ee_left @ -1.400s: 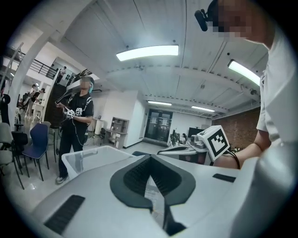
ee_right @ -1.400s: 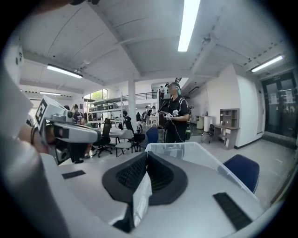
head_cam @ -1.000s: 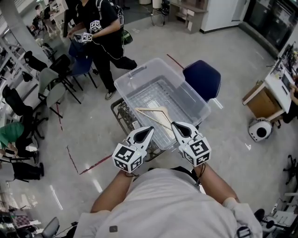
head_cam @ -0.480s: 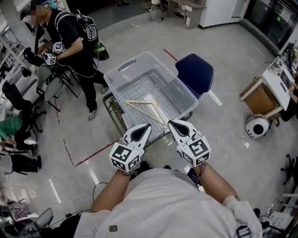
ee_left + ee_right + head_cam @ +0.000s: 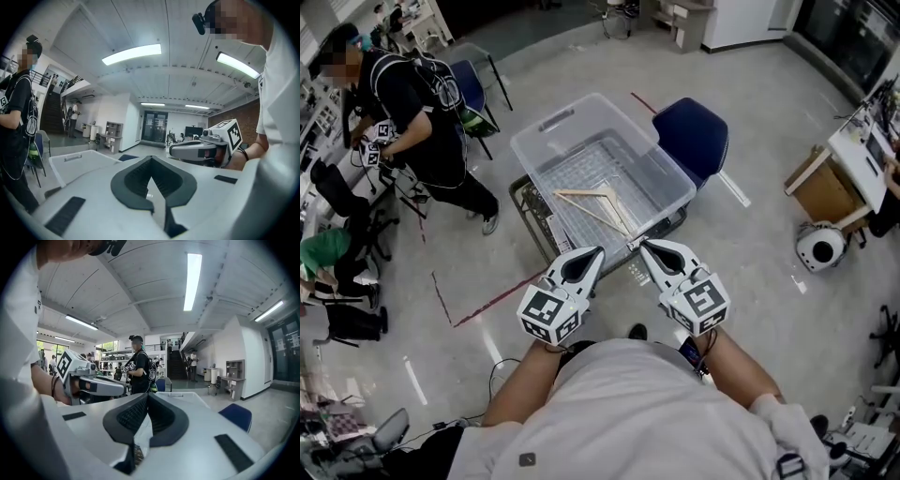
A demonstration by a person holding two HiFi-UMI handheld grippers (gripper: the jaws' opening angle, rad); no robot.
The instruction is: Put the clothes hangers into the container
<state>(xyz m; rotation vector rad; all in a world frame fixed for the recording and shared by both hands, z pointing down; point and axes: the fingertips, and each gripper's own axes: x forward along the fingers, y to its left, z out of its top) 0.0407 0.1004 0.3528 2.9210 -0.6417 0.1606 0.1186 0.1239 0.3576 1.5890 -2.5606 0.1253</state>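
Container [image 5: 661, 155]: clear plastic tub, rectangular, open top, upright. Sits just above centre of head view, toward 12 o'clock. Long axis runs from 11 to 5 o'clock. Moulded handle on short end at 11 o'clock. Grid pattern shows through floor.

Hanger [image 5: 592, 212]: single, pale wood, triangular frame. Lies flat on container floor, in half toward 6 o'clock. One corner points to 9 o'clock, narrow end toward 5 o'clock close to near rim. Hook there too small to make out.

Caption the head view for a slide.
Left tool and right tool, both shut, hover at the near edge of the clear container holding a wooden hanger.
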